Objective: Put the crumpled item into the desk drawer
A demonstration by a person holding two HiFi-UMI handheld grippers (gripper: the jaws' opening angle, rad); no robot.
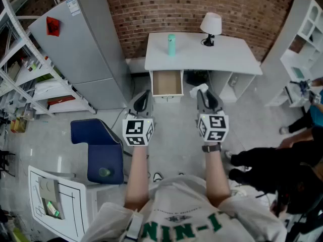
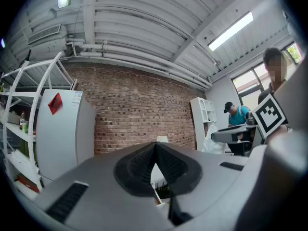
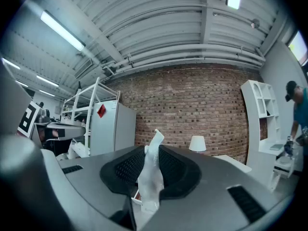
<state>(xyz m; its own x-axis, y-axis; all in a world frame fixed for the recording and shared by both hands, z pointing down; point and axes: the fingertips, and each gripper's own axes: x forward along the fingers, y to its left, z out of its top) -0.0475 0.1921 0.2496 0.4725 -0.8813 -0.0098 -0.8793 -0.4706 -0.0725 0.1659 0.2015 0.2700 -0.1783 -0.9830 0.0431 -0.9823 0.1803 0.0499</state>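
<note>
Head view: the drawer [image 1: 167, 82] under the bench [image 1: 229, 57] stood pulled open with its inside bare, evidently ready to receive. Both tools were held out in front of the person, well short of it. The right tool [image 1: 206, 98] carried the white item [image 1: 198, 90] at its tip, pointed toward the drawer. The left tool [image 1: 143, 100] rode beside it, apparently idle. Left gripper view: the left tool [image 2: 155, 150] had its jaws pressed together at the tips with nothing between them; so light a load looked to need no second grip. Right gripper view: the right tool [image 3: 152, 154] pinched the item [image 3: 150, 179] upright between its jaws, the crumpled end standing above them, a hold judged adequate for transport. The item was not yet in the drawer.
</note>
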